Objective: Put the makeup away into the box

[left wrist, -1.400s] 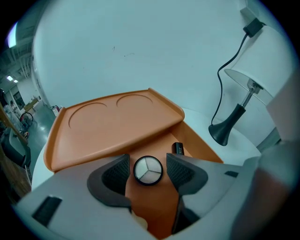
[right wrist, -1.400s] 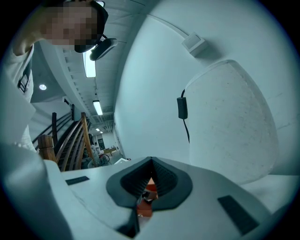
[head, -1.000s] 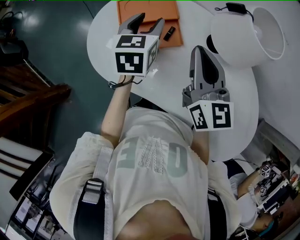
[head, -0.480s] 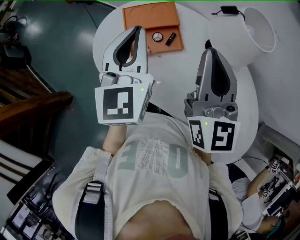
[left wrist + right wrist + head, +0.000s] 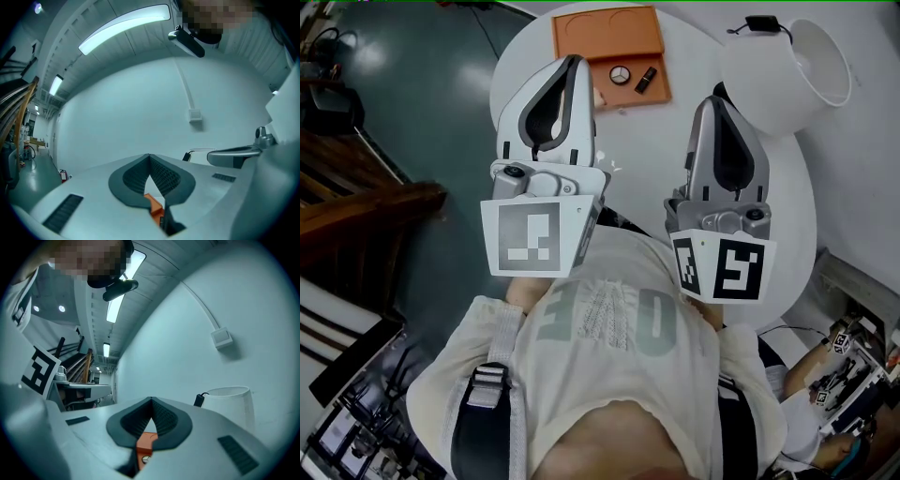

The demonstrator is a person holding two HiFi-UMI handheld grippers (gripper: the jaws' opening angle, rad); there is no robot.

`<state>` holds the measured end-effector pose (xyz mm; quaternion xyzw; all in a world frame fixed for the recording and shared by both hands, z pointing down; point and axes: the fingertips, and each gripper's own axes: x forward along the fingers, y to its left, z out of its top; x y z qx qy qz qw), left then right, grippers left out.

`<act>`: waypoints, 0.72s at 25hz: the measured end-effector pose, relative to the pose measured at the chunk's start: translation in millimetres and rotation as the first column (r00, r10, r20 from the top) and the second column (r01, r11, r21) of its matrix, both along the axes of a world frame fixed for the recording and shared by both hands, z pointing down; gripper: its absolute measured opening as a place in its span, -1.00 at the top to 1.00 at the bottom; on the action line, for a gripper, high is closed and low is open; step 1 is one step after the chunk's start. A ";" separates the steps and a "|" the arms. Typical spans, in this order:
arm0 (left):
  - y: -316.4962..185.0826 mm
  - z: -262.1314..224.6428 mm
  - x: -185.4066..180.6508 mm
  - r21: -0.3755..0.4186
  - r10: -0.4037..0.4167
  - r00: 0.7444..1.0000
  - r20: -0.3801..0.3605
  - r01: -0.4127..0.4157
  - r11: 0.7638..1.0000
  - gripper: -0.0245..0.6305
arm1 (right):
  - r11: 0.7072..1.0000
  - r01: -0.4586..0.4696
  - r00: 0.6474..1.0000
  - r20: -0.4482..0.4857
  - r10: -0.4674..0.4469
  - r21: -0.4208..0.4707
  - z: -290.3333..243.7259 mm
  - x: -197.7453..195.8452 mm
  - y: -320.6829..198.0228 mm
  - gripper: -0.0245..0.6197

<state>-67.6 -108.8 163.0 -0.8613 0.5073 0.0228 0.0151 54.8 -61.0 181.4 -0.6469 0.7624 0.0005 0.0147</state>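
Observation:
An orange box (image 5: 609, 36) lies open at the far edge of the round white table (image 5: 652, 141). In its near half sit a round compact (image 5: 621, 76) and a small dark lipstick tube (image 5: 646, 80). My left gripper (image 5: 574, 62) is held high above the table, level, shut and empty, short of the box. My right gripper (image 5: 711, 101) is beside it, also shut and empty. In the left gripper view the jaws (image 5: 150, 156) meet, with the orange box (image 5: 153, 203) seen through the gap below. The right gripper view shows shut jaws (image 5: 151, 401) over the box (image 5: 147, 440).
A large white lampshade (image 5: 787, 64) lies on the table's far right, with a black power adapter (image 5: 766, 19) behind it. Dark wooden furniture (image 5: 356, 202) stands on the left. Another person with marker cubes (image 5: 839, 384) is at the lower right.
Both grippers have risen toward the head camera. The left jaws went from open to shut. The compact and lipstick in the box, earlier partly covered by the left gripper, now show.

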 end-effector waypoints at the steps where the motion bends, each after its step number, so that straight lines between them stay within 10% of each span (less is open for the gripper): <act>1: 0.0 0.0 -0.8 0.000 -0.002 1.000 0.002 0.002 1.000 0.90 | 1.000 0.003 1.000 0.000 -0.003 -0.001 0.1 -0.7 -0.2 0.91; 18: -5.4 2.9 -7.9 -0.017 -0.031 0.999 0.018 0.031 0.999 0.90 | 0.999 0.037 0.999 0.003 -0.037 -0.027 8.7 -6.0 -5.0 0.91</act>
